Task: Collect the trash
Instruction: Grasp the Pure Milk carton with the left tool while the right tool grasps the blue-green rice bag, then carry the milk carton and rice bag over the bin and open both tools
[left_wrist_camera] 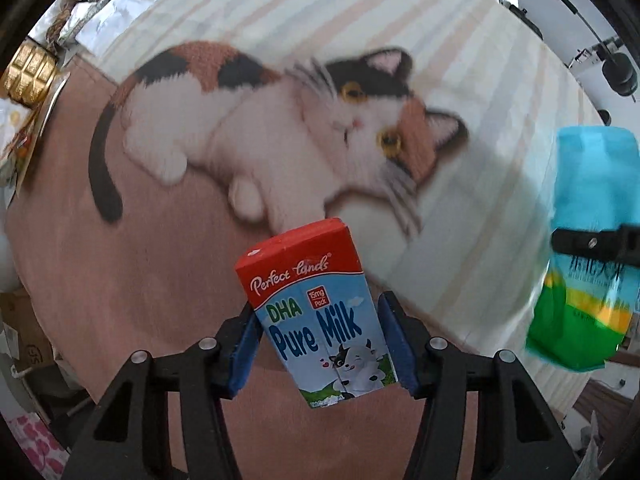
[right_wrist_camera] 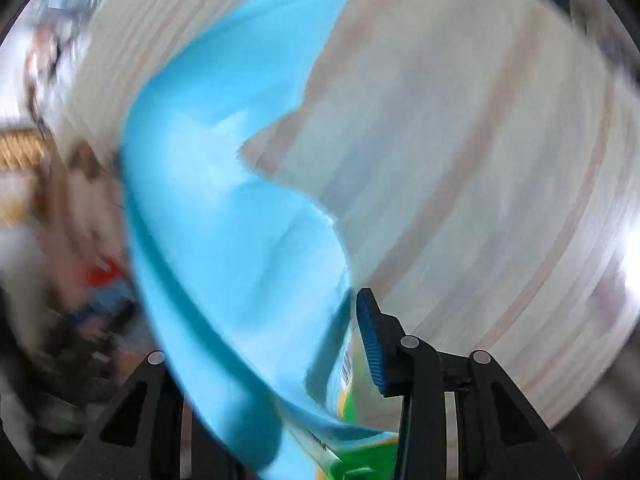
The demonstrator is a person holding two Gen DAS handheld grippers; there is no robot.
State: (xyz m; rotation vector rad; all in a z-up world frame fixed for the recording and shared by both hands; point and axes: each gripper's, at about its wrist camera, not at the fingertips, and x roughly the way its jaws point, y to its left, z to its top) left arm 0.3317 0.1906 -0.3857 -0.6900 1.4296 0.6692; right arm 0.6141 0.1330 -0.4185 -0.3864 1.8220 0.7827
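Both hands are loaded, so the gathering part looks well under way, though no bin or trash bag shows in either view and I cannot say where these things are meant to go; the dropping-off appears to be what is left. The left tongs are clamped on a small milk carton, red on top with blue lettering and a cartoon cow, held upright and a little tilted between the two blue pads, one pad pressed to each side wall, with the carton's top poking out well beyond the tips. It is lifted off the cat rug, hanging just below the printed cat's head. Off to the right of the cat's head, the right tongs grip a blue and green snack bag, also raised clear of the rug. In the right wrist view the bag fills the middle and hides the left pad, while the right pad lies against its green lower end; the picture is badly smeared, so the grip itself is hard to judge closely. Beyond the cat's tail, clutter lies at the rug's edge, including a gold box, and I cannot tell whether any of it counts as trash.
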